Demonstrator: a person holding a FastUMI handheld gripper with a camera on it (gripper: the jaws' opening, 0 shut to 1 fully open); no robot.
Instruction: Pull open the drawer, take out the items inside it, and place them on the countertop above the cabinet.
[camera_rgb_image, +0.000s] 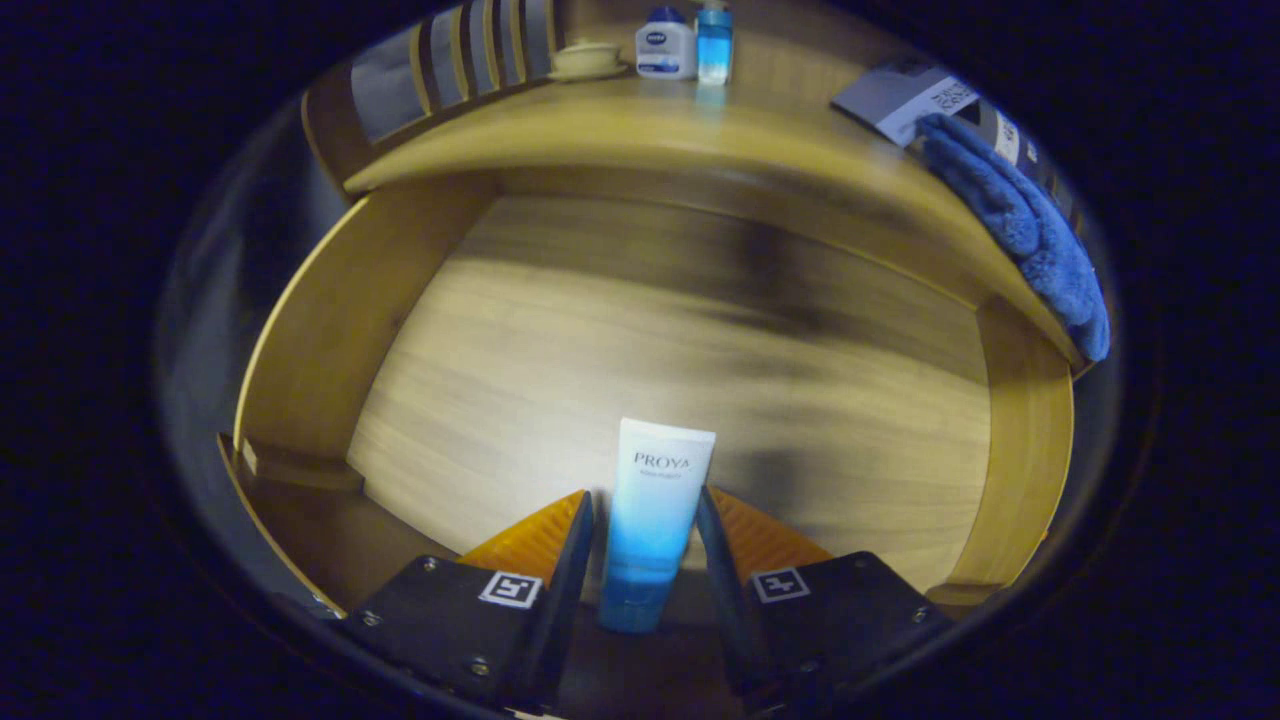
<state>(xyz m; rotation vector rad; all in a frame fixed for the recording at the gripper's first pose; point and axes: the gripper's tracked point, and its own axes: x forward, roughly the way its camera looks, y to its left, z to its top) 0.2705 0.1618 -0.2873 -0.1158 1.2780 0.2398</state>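
Now, left to right, we note what lies before us.

Slatted rack (455, 60): we see it at the far left of the countertop (600, 135), upright against the back.

Small dish (585, 58): we find it just right of the rack, pale, resting on the countertop.

White bottle (665, 45): it stands upright beside the dish, with a blue cap.

Blue bottle (714, 42): it stands touching or just beside the white bottle, on its right.

Drawer (330, 330): we see it pulled open below the countertop, its wooden floor bare apart from the tube, its side walls curving up on either hand.

Gripper (647, 520): we see its two fingers parted only narrowly, one on each side of the tube and close against it; we cannot tell for sure whether both press on it.

Tube (652, 520): white at the top and blue toward the cap, it sits between the fingers, cap end toward us, inside the open drawer near its front.

Dark box (905, 95): it lies on the right part of the countertop.

Blue cloth (1030, 235): fluffy, it lies on the box's near end and runs along the countertop's right edge.
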